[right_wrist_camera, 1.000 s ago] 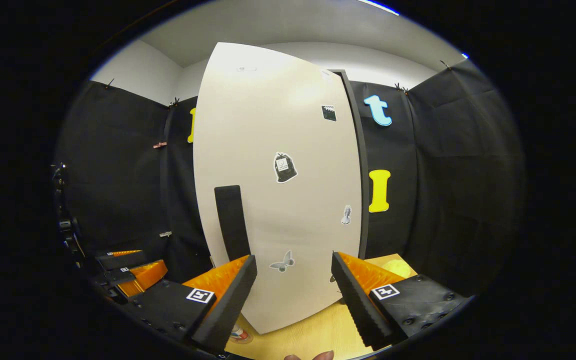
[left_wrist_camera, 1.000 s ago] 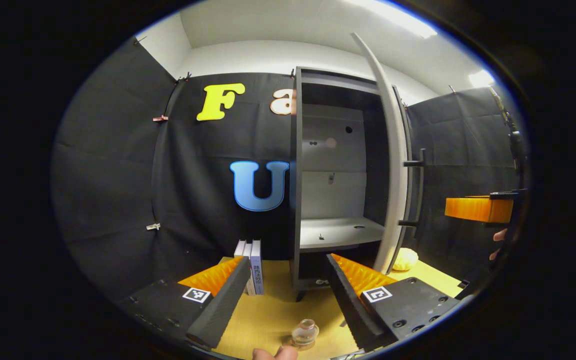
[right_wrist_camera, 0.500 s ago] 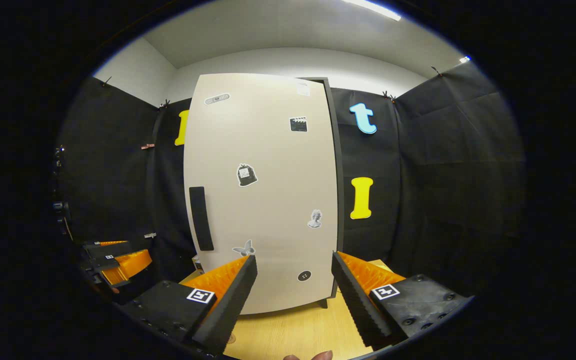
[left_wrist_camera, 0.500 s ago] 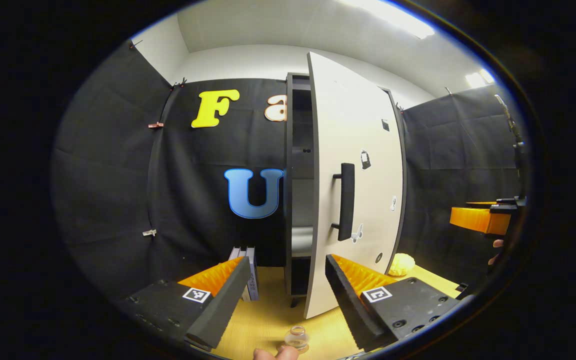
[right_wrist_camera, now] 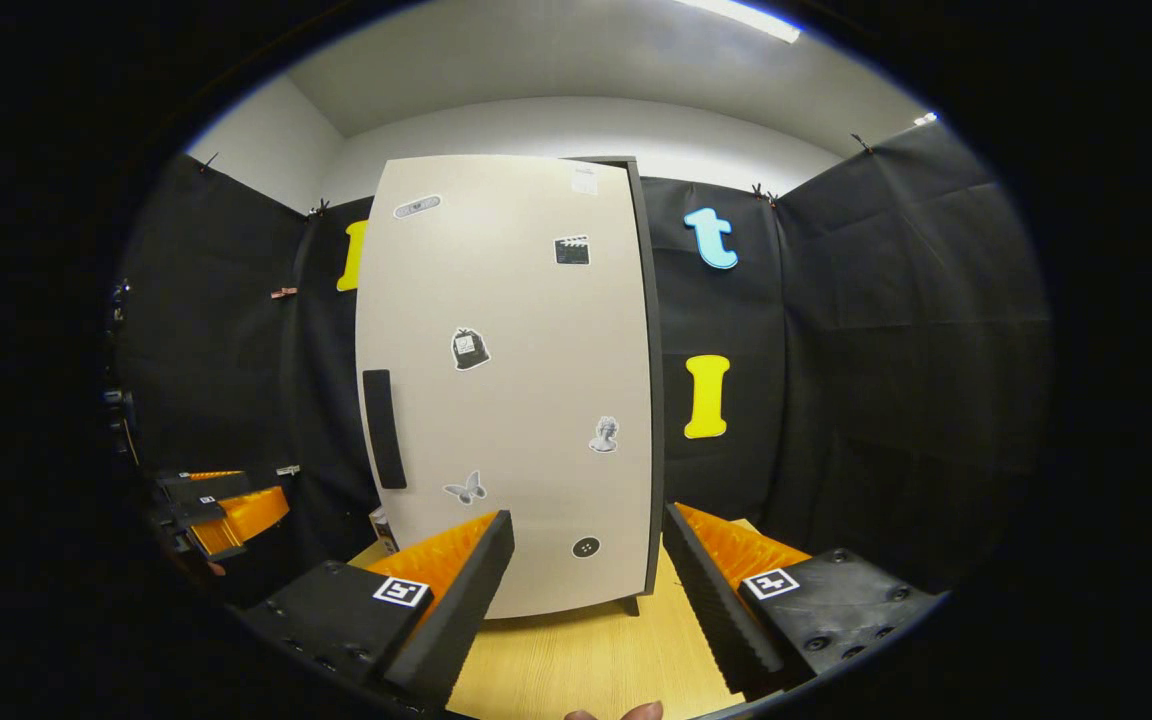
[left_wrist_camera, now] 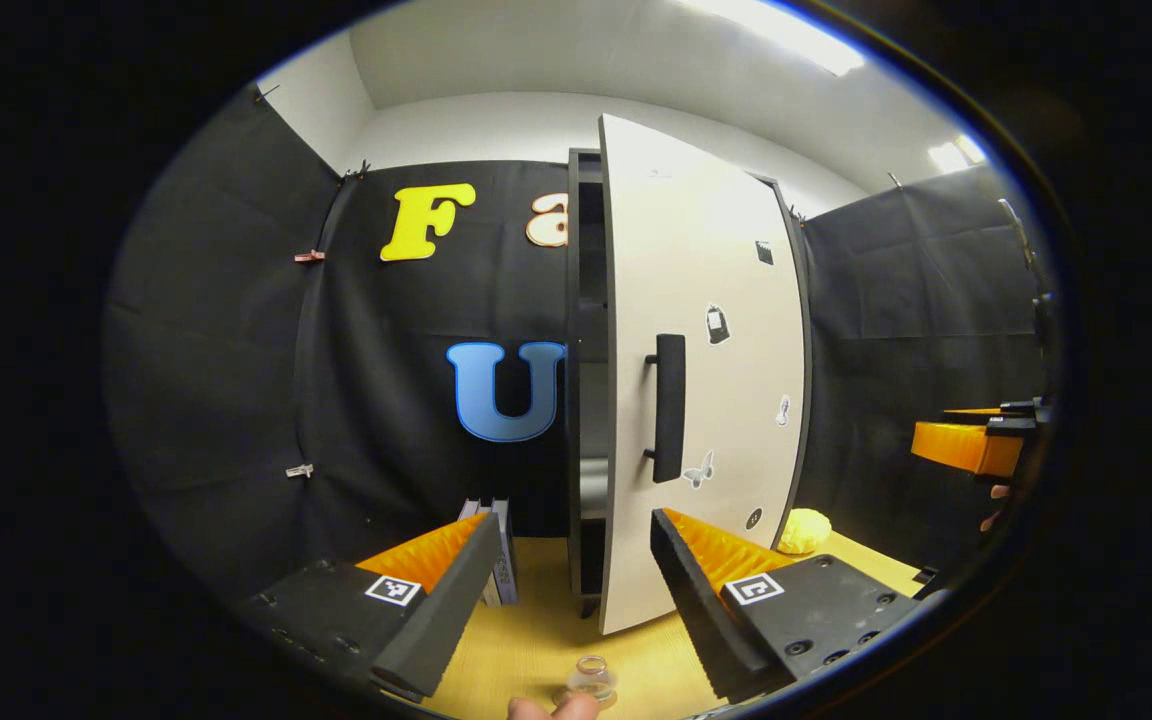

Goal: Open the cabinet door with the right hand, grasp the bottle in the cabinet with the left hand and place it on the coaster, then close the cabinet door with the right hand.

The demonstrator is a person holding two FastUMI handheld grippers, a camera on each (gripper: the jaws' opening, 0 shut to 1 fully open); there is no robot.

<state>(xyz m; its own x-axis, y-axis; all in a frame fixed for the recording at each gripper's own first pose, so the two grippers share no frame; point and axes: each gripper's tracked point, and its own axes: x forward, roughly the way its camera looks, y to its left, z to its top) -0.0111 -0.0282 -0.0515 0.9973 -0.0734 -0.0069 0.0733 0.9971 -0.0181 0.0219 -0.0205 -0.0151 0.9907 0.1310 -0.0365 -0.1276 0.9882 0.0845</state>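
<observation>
Cabinet door ajar; bottle on table

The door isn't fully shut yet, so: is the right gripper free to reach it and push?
Probably yes. The right gripper is open and faces the cabinet door with nothing between them, only bare table.

One cabinet with one door and one handle, one bottle, about three books, one yellow sponge-like lump, two grippers.
</observation>
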